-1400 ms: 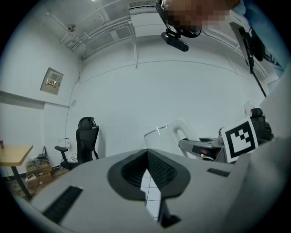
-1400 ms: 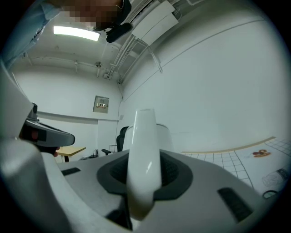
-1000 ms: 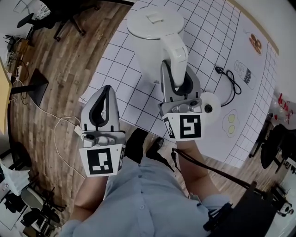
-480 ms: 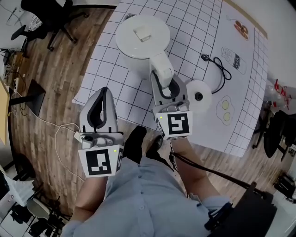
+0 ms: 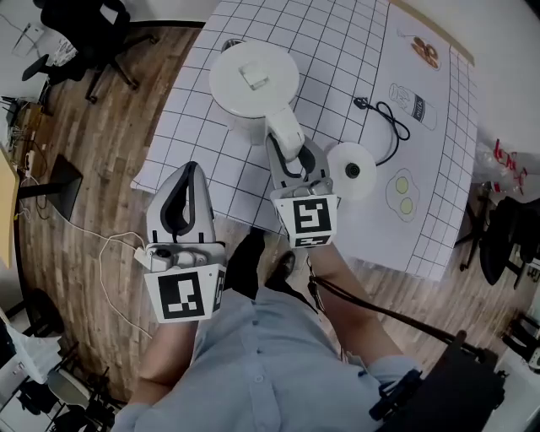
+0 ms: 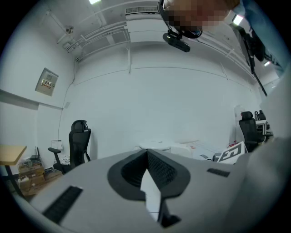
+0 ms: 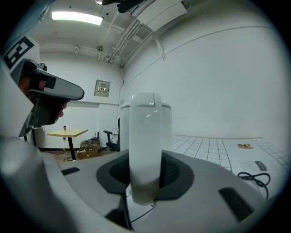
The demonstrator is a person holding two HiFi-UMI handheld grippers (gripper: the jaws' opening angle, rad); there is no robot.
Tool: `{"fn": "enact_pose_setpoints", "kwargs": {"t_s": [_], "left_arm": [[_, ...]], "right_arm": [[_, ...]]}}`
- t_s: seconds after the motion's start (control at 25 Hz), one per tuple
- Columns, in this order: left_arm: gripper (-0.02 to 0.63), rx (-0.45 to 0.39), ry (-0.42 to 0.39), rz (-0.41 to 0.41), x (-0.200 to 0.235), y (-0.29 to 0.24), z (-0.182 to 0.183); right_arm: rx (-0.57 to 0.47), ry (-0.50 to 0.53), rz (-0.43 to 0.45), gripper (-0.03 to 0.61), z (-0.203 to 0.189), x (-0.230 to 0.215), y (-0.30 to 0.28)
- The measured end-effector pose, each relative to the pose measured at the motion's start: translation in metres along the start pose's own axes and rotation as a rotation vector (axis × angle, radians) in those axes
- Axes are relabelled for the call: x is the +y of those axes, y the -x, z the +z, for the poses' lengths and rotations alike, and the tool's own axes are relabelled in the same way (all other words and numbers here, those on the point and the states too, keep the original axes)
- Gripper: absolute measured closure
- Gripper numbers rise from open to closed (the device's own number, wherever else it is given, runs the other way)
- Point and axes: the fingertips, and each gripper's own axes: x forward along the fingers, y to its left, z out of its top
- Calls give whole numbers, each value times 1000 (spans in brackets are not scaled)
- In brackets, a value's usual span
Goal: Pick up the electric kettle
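Note:
The white electric kettle (image 5: 251,80) is over the gridded table sheet (image 5: 337,42), its lid facing up. My right gripper (image 5: 291,148) is shut on the kettle's handle (image 5: 285,135). In the right gripper view that handle (image 7: 144,145) stands upright between the jaws of the right gripper (image 7: 145,182), and both pads press on it. Whether the kettle's bottom touches the sheet is hidden. My left gripper (image 5: 187,167) hangs off the table's near-left corner, over the wood floor, shut on nothing. The left gripper (image 6: 148,152) points at a bare white wall.
The kettle's round white base (image 5: 351,170) lies on the sheet just right of my right gripper, its black cord (image 5: 384,122) looping behind it. Printed pictures of eggs (image 5: 401,192) mark the sheet farther right. A black office chair (image 5: 93,25) and a floor cable (image 5: 110,253) are at left.
The kettle, still held by my right gripper, has sunk away from the head camera towards the table and looks smaller. The left gripper has shifted a little.

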Motion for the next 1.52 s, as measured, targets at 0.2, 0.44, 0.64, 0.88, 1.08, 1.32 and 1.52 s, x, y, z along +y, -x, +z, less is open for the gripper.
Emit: {"fn": "enact_pose_setpoints", "kwargs": {"t_s": [0.2, 0.44, 0.64, 0.88, 1.08, 1.32, 1.52], "left_arm": [[612, -14, -4, 1, -6, 6, 5], [612, -47, -5, -19, -23, 15, 20], [612, -85, -14, -79, -57, 22, 38], [612, -169, -26, -181, -118, 26, 59], [612, -240, -38, -252, -162, 29, 89], [612, -288, -69, -306, -203, 34, 114], [612, -307, -81, -338, -219, 40, 123]], "right_arm": [[19, -3, 7, 470, -2, 1, 0], [103, -69, 5, 423, -12, -1, 24], [97, -67, 11, 423, -5, 0, 68], [-32, -63, -38, 458, 42, -38, 141], [-140, 6, -176, 545, 92, -72, 207], [-212, 80, -289, 571, 119, -94, 268], [-269, 92, -324, 577, 131, -96, 289]]}}
